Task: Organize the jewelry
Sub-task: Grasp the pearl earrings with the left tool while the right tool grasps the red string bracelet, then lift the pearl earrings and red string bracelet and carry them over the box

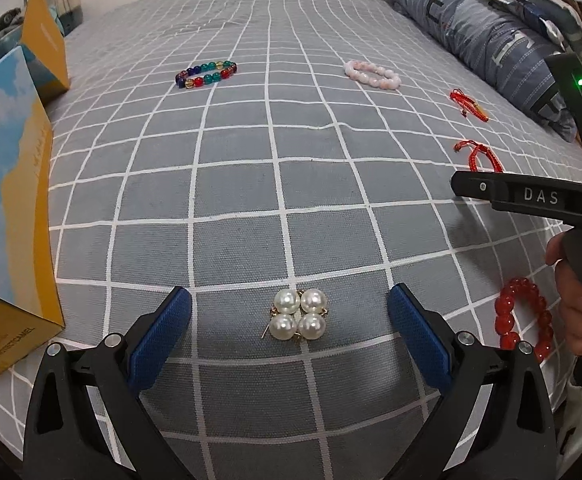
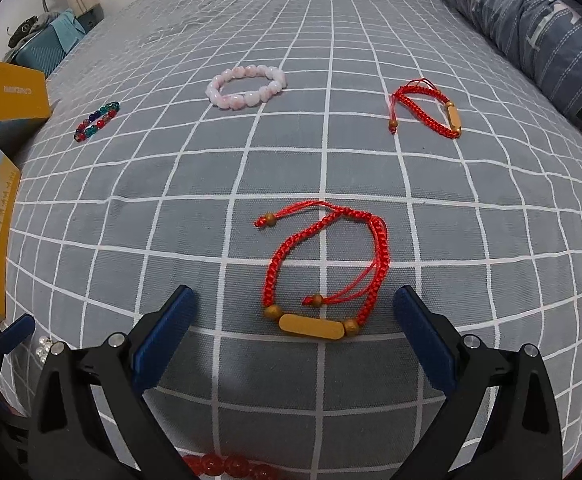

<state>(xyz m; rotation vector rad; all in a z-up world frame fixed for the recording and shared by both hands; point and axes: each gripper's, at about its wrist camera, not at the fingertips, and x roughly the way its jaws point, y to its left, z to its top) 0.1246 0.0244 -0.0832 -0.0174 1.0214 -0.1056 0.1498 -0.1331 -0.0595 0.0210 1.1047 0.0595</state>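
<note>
Both grippers hover low over the grey checked bedsheet [image 1: 251,200], fingers spread wide, nothing held. Left gripper [image 1: 289,312] brackets the pearl cluster [image 1: 300,319], which lies flat on the sheet between the blue pads, touching neither. Right gripper [image 2: 293,316] lines up w/ the near red cord bracelet [image 2: 327,276]; its wooden bar [image 2: 311,326] sits between the pads, the braided loop running away from the camera. A red bead bracelet [image 1: 525,318] lies just beside the person's right hand [image 1: 577,312], under the right tool.

Farther out: a second red cord bracelet [image 2: 425,106] to the right, a pink bead bracelet [image 2: 247,88] mid-bed, a multicolour bead bracelet [image 1: 206,74] to the left. Yellow-and-blue boxes [image 1: 11,200] stand along the left edge, a folded blue quilt [image 1: 487,36] along the right.

Risks, as judged: the sheet is soft, so pads closing low could pinch fabric w/ the piece and drag it. The pearls are round and smooth & the cluster's thin gold pins stick out, so an off-centre squeeze may squirt it sideways or snag. The cord bracelet is limp; gripping only the bar leaves loop & tails dangling, likely to catch the red bead bracelet nearby. Destination isn't obvious; prob. one of the boxes, can't tell.
</note>
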